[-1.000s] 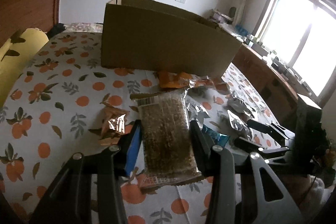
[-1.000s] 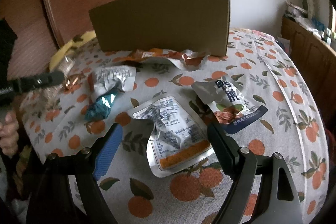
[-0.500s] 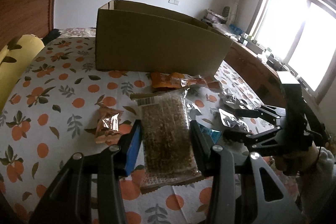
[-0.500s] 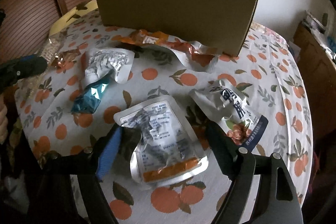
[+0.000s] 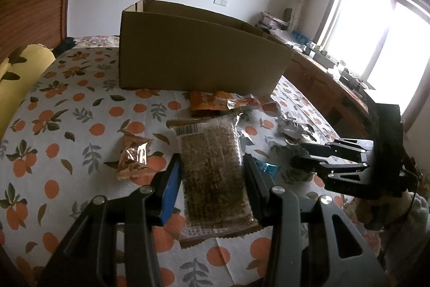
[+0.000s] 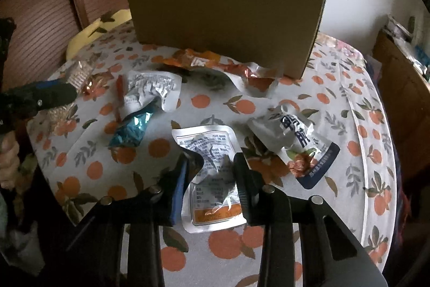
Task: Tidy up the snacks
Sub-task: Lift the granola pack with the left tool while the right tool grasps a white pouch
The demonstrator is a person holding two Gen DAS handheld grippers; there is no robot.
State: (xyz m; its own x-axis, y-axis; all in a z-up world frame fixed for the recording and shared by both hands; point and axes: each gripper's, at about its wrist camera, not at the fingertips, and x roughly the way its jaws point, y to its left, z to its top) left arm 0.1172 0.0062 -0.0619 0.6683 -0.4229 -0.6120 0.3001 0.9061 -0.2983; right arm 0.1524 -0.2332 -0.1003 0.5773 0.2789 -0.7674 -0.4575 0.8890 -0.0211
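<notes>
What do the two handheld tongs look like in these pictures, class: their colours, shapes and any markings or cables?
Both tongs, left and right, are black frames of bars joined by silver rivets. Each has one finger lined with a blue pad and one plain dark finger. In the left view, the right tongs carry a boxy black body with a thin cable beside it.

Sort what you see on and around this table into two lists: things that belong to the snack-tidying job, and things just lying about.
Belongs to the job:
cardboard box
grain bar packet, in the left gripper
silver pouch, right gripper closing on it
teal wrapper
orange packet

Just lying about:
yellow cushion
window-ledge clutter
</notes>
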